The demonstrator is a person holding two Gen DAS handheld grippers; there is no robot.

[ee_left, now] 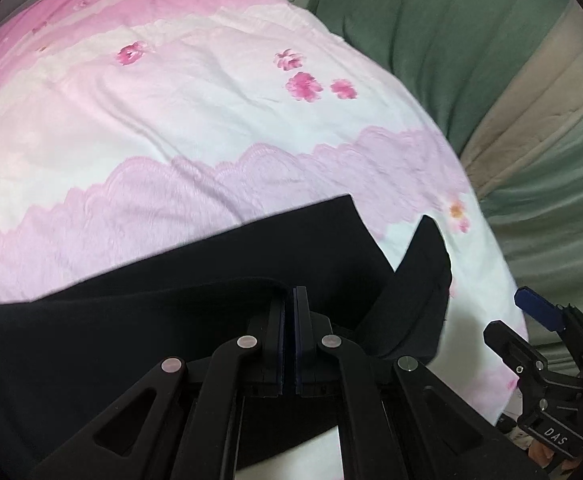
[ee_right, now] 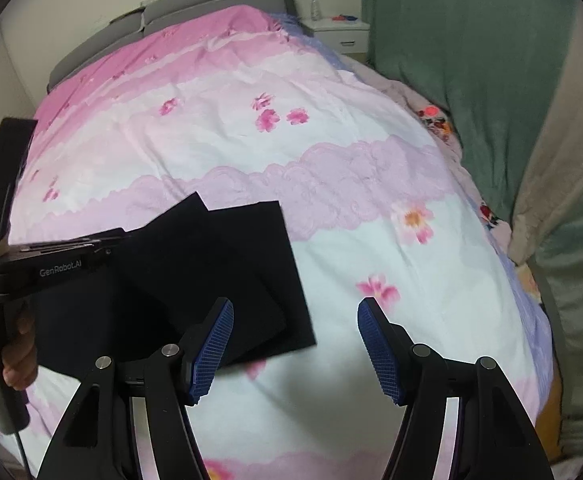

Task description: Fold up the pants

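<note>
black pants (ee_right: 227,280), pink-and-white flowered bedspread (ee_right: 291,152), green curtain (ee_right: 451,60)

A pink floral quilt (ee_right: 331,184) beside green curtains (ee_right: 471,80), white nightstand (ee_right: 341,36).

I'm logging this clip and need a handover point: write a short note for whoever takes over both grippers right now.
Left gripper: shut on a fold of the black pants, lifting that edge.
Right gripper: open, nothing between its fingers, over the floral quilt beside the pants.
Pants: on the quilt's near end, layers overlapping, leg ends skewed rather than lined up.
Done: seemingly a first fold.
Left: lay the held edge down, square the layers, probably fold once more.
</note>
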